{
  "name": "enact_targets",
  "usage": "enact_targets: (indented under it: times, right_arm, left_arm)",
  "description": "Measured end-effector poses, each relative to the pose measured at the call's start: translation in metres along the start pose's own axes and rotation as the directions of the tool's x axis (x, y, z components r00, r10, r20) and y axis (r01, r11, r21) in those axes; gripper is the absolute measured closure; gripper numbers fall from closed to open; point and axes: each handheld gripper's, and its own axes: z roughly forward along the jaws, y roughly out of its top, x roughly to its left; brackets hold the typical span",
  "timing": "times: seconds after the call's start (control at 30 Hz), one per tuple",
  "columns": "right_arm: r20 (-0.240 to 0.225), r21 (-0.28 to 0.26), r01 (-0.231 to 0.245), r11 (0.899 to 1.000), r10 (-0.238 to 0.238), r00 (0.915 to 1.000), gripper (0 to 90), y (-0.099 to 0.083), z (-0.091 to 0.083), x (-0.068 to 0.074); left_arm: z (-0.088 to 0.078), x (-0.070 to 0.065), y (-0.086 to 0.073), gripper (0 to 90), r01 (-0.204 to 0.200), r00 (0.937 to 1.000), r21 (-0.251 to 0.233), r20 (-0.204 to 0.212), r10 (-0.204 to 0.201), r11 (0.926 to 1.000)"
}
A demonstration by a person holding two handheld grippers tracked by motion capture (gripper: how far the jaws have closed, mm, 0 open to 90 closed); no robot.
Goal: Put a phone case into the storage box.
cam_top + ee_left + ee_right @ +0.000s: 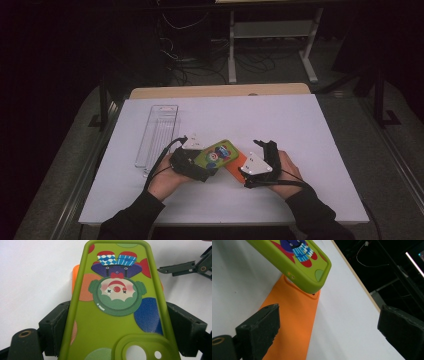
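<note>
A lime-green phone case [216, 154] with a clown print is held tilted above the white table, and my left gripper [206, 162] is shut on its near end. In the left gripper view the two jaws press the long edges of the green case [112, 322] close to its camera cut-out. An orange phone case [294, 322] lies flat on the table, partly under the green one; it shows as an orange corner [234, 171] in the high view. My right gripper [329, 322] is open wide and low over the orange case, gripping nothing.
A clear plastic tray [157, 131] lies lengthwise at the left of the white table board [300, 125]. The right gripper's linkage [190, 267] shows at the upper right of the left gripper view. Beyond the table are dark floor, cables and a white frame [272, 35].
</note>
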Motion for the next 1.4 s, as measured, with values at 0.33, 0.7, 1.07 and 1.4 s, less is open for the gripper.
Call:
enact_targets:
  times: [0.33,0.7,1.07,1.4]
  right_arm:
    - [0.054,0.004,0.096,0.995,-0.096,0.9939,3.4,0.002,0.001,0.011]
    - [0.117,-0.003,0.24,0.971,-0.238,0.9642,3.2,0.006,0.0,0.016]
    - [0.195,0.013,0.405,0.914,-0.399,0.8958,3.3,0.008,0.001,0.024]
    - [0.231,0.025,0.495,0.868,-0.487,0.8422,4.0,0.012,0.003,0.038]
  left_arm:
    - [0.001,-0.001,0.0,14.8,0.001,1.0,-0.009,0.001,-0.001,1.0]
    - [0.001,-0.002,0.0,14.8,0.008,1.0,-0.011,0.001,-0.008,0.9999]
    - [0.0,-0.002,0.0,14.8,0.008,1.0,0.002,-0.003,-0.008,1.0]
    - [0.0,-0.003,0.0,14.8,0.011,0.9999,-0.009,0.005,-0.011,0.9999]
